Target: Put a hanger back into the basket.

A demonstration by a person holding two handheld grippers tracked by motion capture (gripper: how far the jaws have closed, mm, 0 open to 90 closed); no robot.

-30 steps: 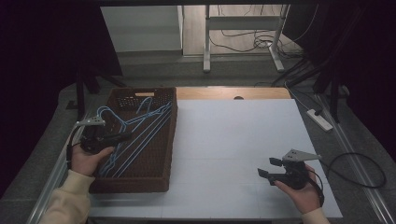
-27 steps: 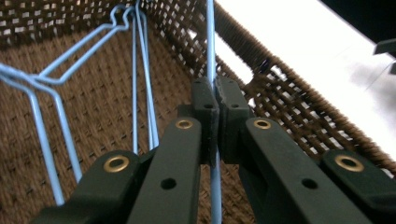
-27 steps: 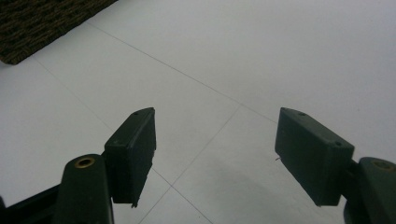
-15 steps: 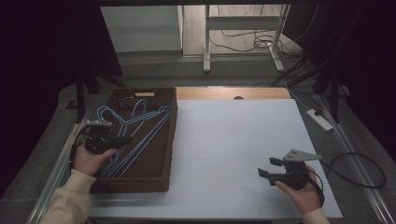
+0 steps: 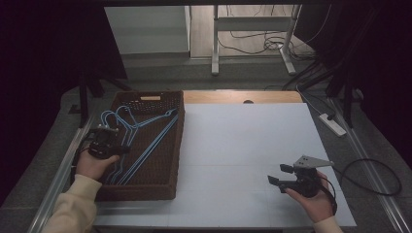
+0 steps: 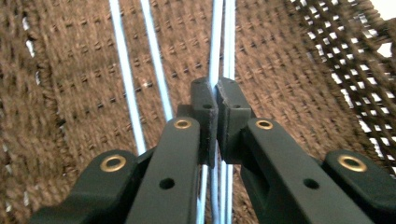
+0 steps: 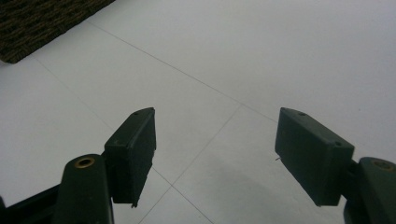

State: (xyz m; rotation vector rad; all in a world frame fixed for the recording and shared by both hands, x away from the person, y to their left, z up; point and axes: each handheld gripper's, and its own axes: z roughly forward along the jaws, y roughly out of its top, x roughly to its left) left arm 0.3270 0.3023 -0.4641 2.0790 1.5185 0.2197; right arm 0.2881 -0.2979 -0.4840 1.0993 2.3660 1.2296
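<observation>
The left gripper [image 6: 215, 95] pinches a thin blue wire hanger [image 6: 219, 42] inside the brown woven basket [image 5: 167, 145] to lift it, while the right gripper [image 7: 215, 154] waits wide open and empty over the white table [image 5: 243, 145].

The hangers [image 5: 141, 138] are light blue wire, lying in a dark brown woven basket [image 5: 145, 187]. The table [image 5: 243, 145] is plain white with faint seam lines. Both tongs are black with brass-coloured rivets.

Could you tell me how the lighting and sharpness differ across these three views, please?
High view: dim, dark surroundings, the white table evenly lit, basket shadowy. Left gripper view: bright; the shut left tongs and blue hangers sharp, the weave blurring toward the left edge. Right gripper view: soft light; the open right tongs cast a faint shadow.
</observation>
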